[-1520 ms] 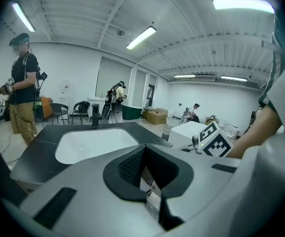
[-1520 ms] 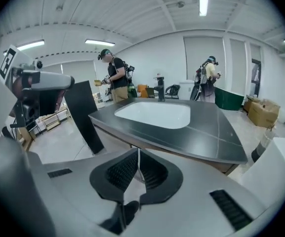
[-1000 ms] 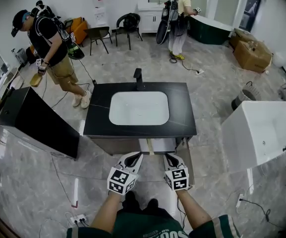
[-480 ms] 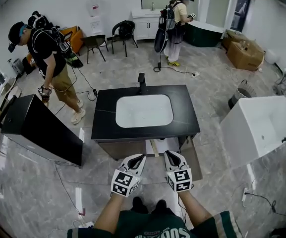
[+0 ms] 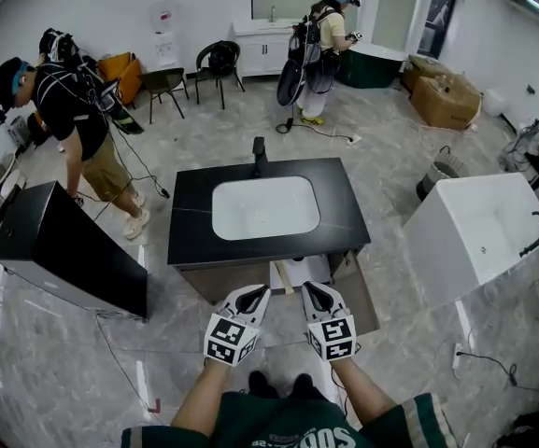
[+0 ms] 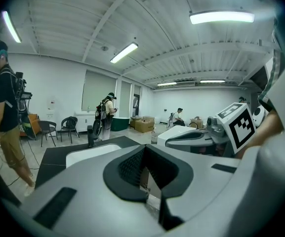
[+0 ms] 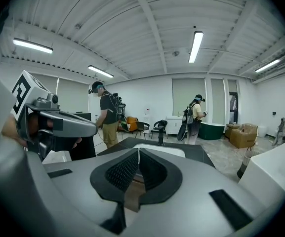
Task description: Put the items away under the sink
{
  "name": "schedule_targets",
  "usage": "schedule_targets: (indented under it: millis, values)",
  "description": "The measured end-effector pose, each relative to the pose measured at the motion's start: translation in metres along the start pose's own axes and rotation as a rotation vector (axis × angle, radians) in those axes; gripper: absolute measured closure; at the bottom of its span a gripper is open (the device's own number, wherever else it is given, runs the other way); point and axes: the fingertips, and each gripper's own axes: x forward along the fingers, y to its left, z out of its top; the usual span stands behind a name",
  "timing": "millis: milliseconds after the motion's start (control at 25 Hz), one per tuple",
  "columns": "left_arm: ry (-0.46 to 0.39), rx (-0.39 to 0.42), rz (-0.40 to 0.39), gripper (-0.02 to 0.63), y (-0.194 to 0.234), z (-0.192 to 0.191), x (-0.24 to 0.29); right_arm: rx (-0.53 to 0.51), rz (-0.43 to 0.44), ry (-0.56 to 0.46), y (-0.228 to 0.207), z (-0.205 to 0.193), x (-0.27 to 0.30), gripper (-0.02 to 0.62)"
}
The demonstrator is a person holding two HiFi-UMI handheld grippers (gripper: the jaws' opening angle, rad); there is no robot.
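Both tools are held low and side by side before the sink. The left gripper is seen with its jaws drawn together, nothing between them. The right gripper is likewise closed up and empty.

No items are to be found in any view. Their weight, stiffness and slipperiness cannot be judged, and no place to take hold can be picked.

The sink is shown as a white basin, set in a black counter with a dark faucet behind it. The cabinet beneath is seen open just ahead of the grippers, pale inside. Its brown door is swung out to the right. The door would likely be handled as a stiff, light panel, best taken by its free edge.
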Motion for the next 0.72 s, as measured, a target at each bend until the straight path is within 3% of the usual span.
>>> schedule_targets:
  millis: [720]
  values:
    - [0.013,-0.007,-0.068,0.597,-0.007,-0.012,-0.011,0.048,-0.059,0.019,0.012,-0.011,-0.010,0.552]
